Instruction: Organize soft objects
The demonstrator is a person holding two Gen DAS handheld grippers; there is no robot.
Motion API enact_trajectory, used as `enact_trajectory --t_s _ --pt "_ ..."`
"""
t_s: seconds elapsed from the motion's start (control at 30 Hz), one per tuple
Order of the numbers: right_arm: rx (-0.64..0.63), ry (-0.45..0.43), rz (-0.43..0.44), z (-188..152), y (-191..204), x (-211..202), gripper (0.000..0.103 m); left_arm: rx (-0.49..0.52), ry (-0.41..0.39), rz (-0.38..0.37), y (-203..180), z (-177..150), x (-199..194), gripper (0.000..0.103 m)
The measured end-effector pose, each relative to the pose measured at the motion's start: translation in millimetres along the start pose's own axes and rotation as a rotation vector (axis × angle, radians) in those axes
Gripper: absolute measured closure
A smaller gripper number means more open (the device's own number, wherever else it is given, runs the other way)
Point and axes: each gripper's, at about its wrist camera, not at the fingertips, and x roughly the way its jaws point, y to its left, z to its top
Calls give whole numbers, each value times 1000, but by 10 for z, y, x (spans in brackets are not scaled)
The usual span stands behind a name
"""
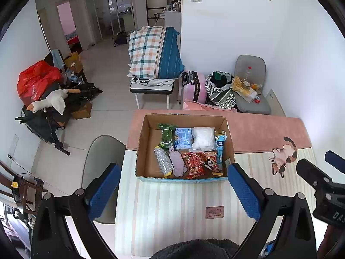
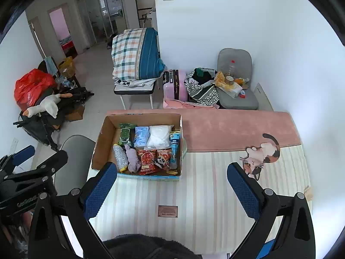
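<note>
An open cardboard box point(image 1: 148, 127) point(image 2: 101, 142) stands on the table's striped mat. It holds several soft packs: a green pouch point(image 1: 166, 138), a blue pack point(image 1: 182, 138), a white bag point(image 1: 203, 138) point(image 2: 160, 137), a silver bundle point(image 1: 163, 161), a purple cloth point(image 1: 177, 164) point(image 2: 133, 158), red snack bags point(image 1: 195, 165) point(image 2: 147, 158) and a blue tube pack point(image 1: 220, 153). My left gripper point(image 1: 173, 185) hangs open just before the box's near wall, nothing between its blue pads. My right gripper point(image 2: 172, 182) is open too, over the mat right of the box, empty.
The mat has a cat picture point(image 1: 282, 157) point(image 2: 262, 155) at the right and a small label point(image 1: 214, 212) near me. A grey chair point(image 1: 101, 164) stands left of the table. Beyond are a bedding stack point(image 1: 154, 54), a pink suitcase point(image 1: 195, 86) and a cluttered grey chair point(image 1: 251, 90).
</note>
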Motion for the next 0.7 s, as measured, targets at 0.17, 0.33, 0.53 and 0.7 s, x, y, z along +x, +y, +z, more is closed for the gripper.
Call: enact_trajectory --t_s 0.17,0.33,0.53,0.7 --pt "6 -9 -33 2 -27 75 0 3 -7 10 -12 -22 -3 1" --pt "15 6 -47 -20 -58 204 0 -7 8 15 5 -55 56 1" --pt "14 27 -49 -58 -66 316 0 -12 34 15 19 -95 137 1" --pt "13 28 -51 -66 -54 344 0 -14 41 14 31 -101 146 1"
